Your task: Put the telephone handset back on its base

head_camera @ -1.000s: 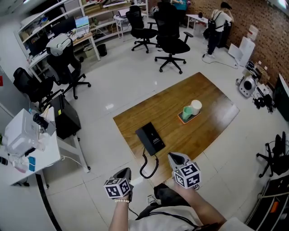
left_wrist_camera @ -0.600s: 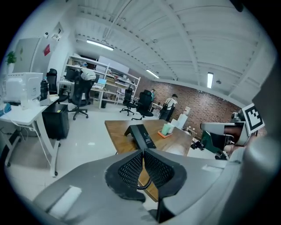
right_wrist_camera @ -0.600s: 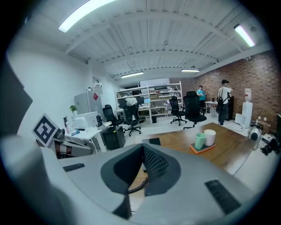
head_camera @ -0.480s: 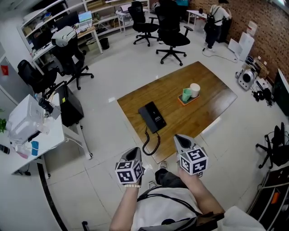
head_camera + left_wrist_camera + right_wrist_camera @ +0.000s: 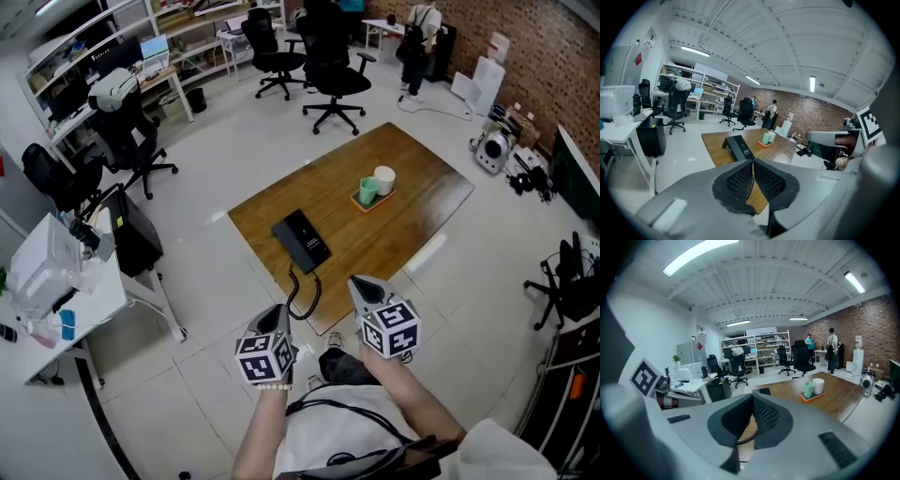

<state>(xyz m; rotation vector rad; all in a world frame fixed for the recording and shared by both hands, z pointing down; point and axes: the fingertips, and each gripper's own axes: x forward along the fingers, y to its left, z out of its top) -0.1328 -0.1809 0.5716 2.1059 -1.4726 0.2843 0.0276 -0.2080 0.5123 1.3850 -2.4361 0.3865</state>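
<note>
A black telephone (image 5: 300,240) lies near the front left corner of the wooden table (image 5: 412,225); I cannot make out the handset apart from the base. Its coiled cord (image 5: 302,298) hangs over the table's near edge. In the left gripper view the telephone (image 5: 738,146) shows just beyond the jaws. My left gripper (image 5: 275,317) is shut and empty, held short of the table edge, below the cord. To the right of the cord, my right gripper (image 5: 362,286) is shut too, with nothing in it, its tip at the table's edge.
A green cup (image 5: 367,190) and a white cup (image 5: 384,179) stand on an orange tray (image 5: 368,200) mid-table. Office chairs (image 5: 333,80) and desks (image 5: 66,281) ring the table. A person (image 5: 412,37) stands at the back near a brick wall.
Both grippers have come up closer together toward the table's near edge, the left one moving right. The telephone has not moved on the table.
</note>
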